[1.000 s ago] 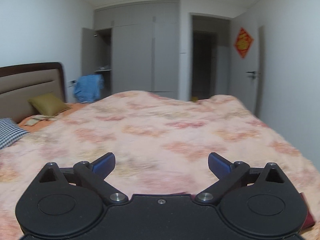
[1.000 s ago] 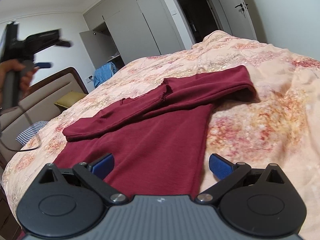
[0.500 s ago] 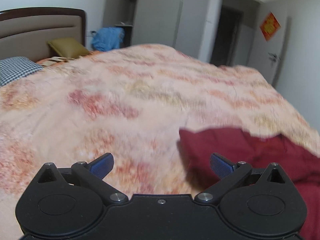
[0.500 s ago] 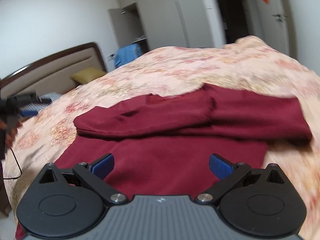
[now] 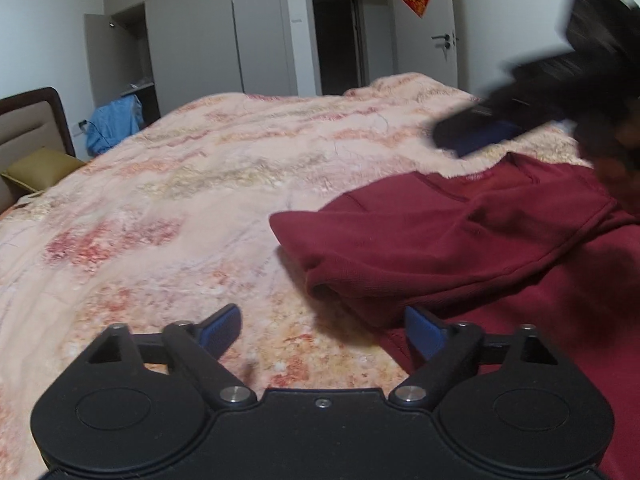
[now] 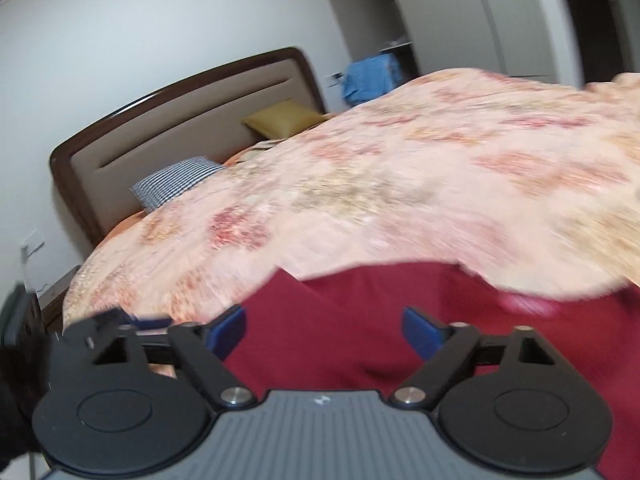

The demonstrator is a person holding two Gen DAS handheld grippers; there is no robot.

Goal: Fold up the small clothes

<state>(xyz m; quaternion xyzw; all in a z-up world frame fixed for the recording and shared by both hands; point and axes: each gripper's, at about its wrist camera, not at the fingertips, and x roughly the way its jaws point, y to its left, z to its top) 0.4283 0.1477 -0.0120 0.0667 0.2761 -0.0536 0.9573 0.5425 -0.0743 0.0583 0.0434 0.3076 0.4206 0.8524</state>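
Observation:
A dark red long-sleeved top [image 5: 480,240] lies on the pink flowered bedspread [image 5: 200,184], a sleeve folded across its body with the cuff end pointing left. My left gripper [image 5: 322,330] is open and empty, low over the bedspread just left of the top's edge. My right gripper [image 6: 323,330] is open and empty, close above the red top [image 6: 360,320]. The right gripper shows blurred at the upper right of the left wrist view [image 5: 500,128]. The left gripper shows at the left edge of the right wrist view [image 6: 112,320].
A brown padded headboard [image 6: 180,120] stands at the bed's head with a yellow-green pillow [image 6: 284,120] and a checked pillow [image 6: 176,178]. A blue garment [image 5: 114,120] hangs by the open wardrobe [image 5: 120,52]. A door [image 5: 424,28] stands beyond the bed.
Both grippers have swung down toward the red top. The left one came closer to the sleeve's cuff end; the right one turned left and dropped close over the fabric.

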